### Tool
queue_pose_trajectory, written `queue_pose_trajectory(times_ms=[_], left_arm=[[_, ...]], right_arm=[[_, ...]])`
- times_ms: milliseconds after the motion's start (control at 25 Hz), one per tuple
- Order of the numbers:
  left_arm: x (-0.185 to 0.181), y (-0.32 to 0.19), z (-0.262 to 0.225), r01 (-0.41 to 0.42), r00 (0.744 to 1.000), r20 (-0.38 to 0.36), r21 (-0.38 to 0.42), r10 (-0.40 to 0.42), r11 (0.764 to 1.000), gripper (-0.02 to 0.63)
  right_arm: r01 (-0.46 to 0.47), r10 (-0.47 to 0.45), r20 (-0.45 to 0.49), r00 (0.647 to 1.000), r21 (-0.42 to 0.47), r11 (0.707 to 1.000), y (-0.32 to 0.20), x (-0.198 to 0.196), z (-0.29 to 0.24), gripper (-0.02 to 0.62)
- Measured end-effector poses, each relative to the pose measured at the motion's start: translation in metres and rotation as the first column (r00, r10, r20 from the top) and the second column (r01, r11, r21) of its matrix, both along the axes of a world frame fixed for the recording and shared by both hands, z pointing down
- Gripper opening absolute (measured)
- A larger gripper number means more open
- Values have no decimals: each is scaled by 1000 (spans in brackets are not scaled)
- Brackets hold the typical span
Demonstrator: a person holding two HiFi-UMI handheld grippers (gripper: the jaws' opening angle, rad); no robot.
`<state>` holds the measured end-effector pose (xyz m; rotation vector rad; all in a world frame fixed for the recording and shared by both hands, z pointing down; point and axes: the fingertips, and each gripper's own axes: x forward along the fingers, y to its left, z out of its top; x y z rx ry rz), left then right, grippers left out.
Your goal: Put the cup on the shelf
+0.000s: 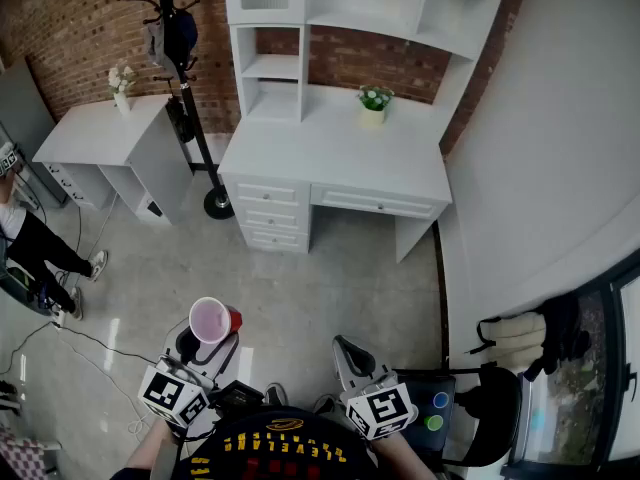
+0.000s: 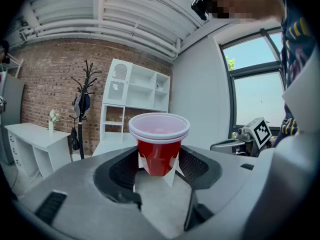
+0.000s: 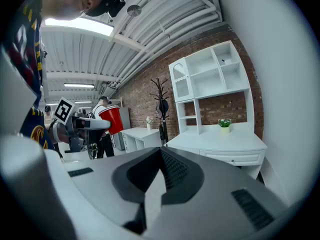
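A red plastic cup [image 1: 210, 320] with a white inside stands upright between the jaws of my left gripper [image 1: 203, 346], which is shut on its lower part. In the left gripper view the cup [image 2: 159, 149] sits right between the pads, above the gripper [image 2: 159, 171]. My right gripper [image 1: 345, 353] is beside it at the lower middle, shut and empty; its jaws meet in the right gripper view [image 3: 161, 156], where the cup [image 3: 111, 119] shows at the left. The white shelf unit [image 1: 275, 65] stands on a white desk [image 1: 300, 153] against the brick wall, well ahead of both grippers.
A small potted plant [image 1: 374, 101] sits on the desk. A black coat stand [image 1: 190, 98] and a second white desk [image 1: 100, 133] are at the left. A person [image 1: 30, 238] stands at the far left. A black chair [image 1: 500, 408] and window are at the right.
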<state>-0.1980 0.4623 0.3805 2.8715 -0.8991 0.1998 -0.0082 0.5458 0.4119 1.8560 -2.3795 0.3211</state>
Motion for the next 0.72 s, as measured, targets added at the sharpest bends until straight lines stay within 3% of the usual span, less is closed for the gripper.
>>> queue_pose_trajectory(times_ms=[280, 720], left_arm=[[-8, -7, -10, -6, 1000, 2, 5, 6, 1000, 255], [-42, -22, -1, -53, 999, 2, 24, 53, 998, 253]], right_arm=[[-6, 6, 8, 1000, -12, 1000, -4, -12, 7, -8], [-98, 99, 25, 995, -34, 995, -10, -38, 10, -8]])
